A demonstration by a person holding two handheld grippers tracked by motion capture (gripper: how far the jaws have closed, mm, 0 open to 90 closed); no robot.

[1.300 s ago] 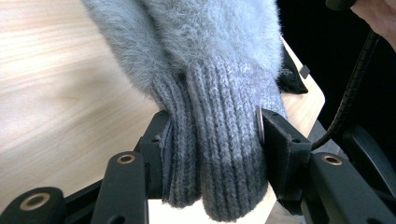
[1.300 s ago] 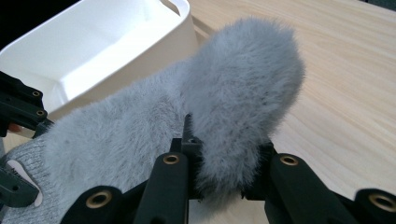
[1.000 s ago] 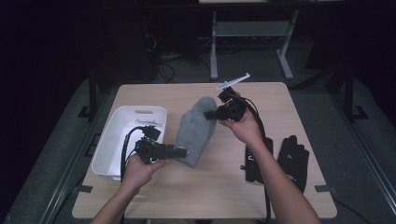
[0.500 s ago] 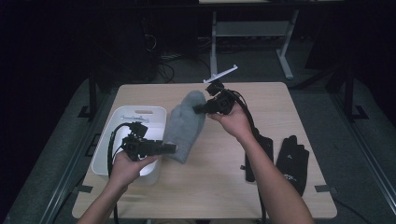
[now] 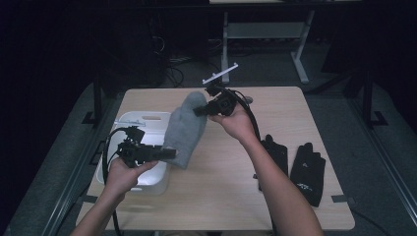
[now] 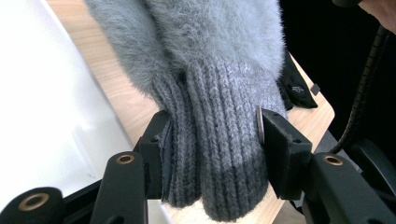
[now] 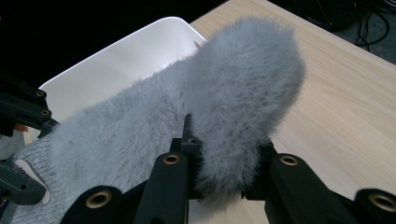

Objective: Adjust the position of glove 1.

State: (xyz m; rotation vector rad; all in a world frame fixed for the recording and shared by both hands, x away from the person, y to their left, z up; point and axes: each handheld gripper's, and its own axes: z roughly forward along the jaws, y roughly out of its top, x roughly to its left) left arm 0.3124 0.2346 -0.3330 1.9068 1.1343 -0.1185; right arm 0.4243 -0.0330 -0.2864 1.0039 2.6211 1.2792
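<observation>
a fuzzy grey mitten (image 5: 184, 130) hangs stretched between the two grippers, a little left of the middle of the high view, above the wooden tabletop (image 5: 221, 191). the left gripper (image 5: 167, 153), held in the hand at the lower left of the frame, has its fingers clamped on the mitten's ribbed knit cuff; in the left gripper view the cuff (image 6: 217, 140) is pinched between the two black pads, bunched into folds, with its hem hanging just past them toward the bottom of the frame. the right gripper (image 5: 199, 111), held in the hand just above the centre of the high view, has its fingers closed on the furry tip end of the mitten; in the right gripper view the rounded fluffy end (image 7: 243, 102) bulges out above the fingers, which squeeze the pile between them at the bottom of the frame. the mitten runs on a slant, tip toward the upper middle, cuff toward the lower left, and its cuff end lies over the right edge of a white bin (image 5: 142, 120) that sits on the tabletop at the left. a pair of black gloves (image 5: 307, 169) lies flat on the tabletop at the lower right of the high view, well apart from the mitten, partly crossed by the person's right forearm
</observation>
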